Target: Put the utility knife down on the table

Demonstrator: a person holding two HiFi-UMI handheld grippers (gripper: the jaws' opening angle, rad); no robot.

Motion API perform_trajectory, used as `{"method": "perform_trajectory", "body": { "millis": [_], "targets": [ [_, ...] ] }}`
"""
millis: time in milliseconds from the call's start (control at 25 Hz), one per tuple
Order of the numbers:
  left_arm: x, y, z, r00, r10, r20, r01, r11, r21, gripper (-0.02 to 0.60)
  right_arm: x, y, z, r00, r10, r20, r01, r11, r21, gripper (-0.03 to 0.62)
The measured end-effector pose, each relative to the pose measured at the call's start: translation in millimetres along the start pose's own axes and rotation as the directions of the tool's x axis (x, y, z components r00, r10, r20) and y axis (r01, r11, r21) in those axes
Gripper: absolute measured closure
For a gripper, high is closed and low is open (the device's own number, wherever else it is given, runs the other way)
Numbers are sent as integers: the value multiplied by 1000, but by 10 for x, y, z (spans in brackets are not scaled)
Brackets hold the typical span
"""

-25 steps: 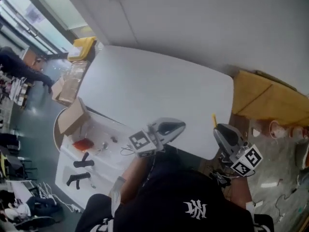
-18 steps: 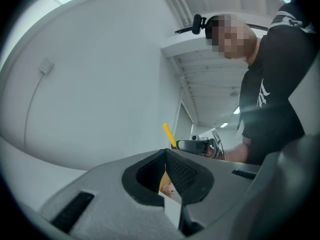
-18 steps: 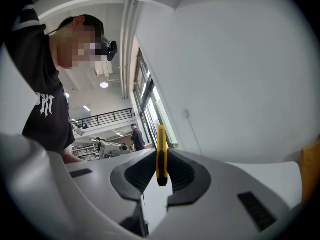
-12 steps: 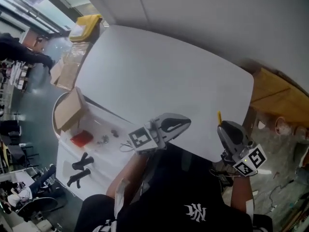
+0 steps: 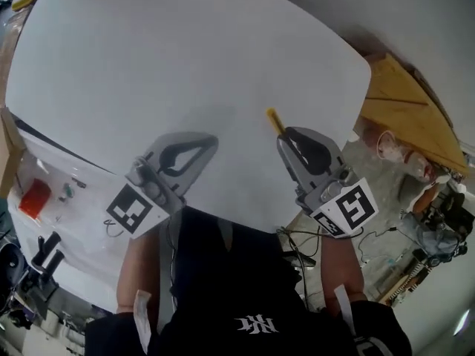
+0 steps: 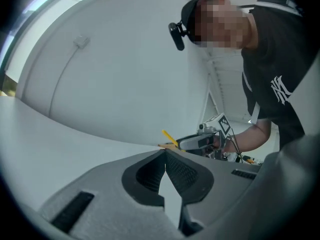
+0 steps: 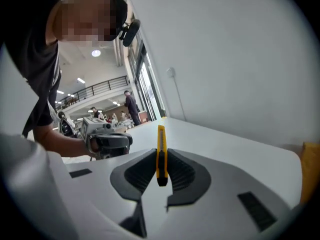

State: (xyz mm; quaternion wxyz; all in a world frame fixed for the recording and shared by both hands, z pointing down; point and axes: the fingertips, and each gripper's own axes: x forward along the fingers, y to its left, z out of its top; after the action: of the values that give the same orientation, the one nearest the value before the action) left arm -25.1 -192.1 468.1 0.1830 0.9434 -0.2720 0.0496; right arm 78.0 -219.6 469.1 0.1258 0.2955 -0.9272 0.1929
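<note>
Two grippers hang over the near edge of the table (image 5: 185, 43). On the left, the left gripper (image 5: 206, 144) has its jaws pressed together with nothing between them. On the right, the right gripper (image 5: 286, 135) is clamped on the yellow knife (image 5: 274, 118), which juts forward past the jaws, above the tabletop.

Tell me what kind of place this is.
Probably a workshop or lab in a large open hall: a white table, a side bench with tools, loose cables, and a railed mezzanine.
</note>
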Motion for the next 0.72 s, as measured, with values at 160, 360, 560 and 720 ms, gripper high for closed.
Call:
{"method": "perform_trajectory", "body": {
  "millis": [160, 360, 560, 720],
  "targets": [
    [30, 83, -340, 999, 24, -36, -23, 999, 27, 577, 328, -76, -410, 993, -16, -118, 7, 997, -76, 539],
    [-1, 157, -628, 997, 40, -70, -36, 998, 57, 577, 572, -159, -760, 969, -68, -236, 40, 992, -120, 539],
    [65, 224, -796, 996, 64, -67, -60, 997, 51, 577, 675, -246, -1059, 938, -96, -334, 54, 990, -133, 539],
    [76, 211, -862, 995, 67, -78, -62, 996, 60, 577, 700, -255, -1211, 918, -120, -377, 56, 983, -175, 539]
  ]
}}
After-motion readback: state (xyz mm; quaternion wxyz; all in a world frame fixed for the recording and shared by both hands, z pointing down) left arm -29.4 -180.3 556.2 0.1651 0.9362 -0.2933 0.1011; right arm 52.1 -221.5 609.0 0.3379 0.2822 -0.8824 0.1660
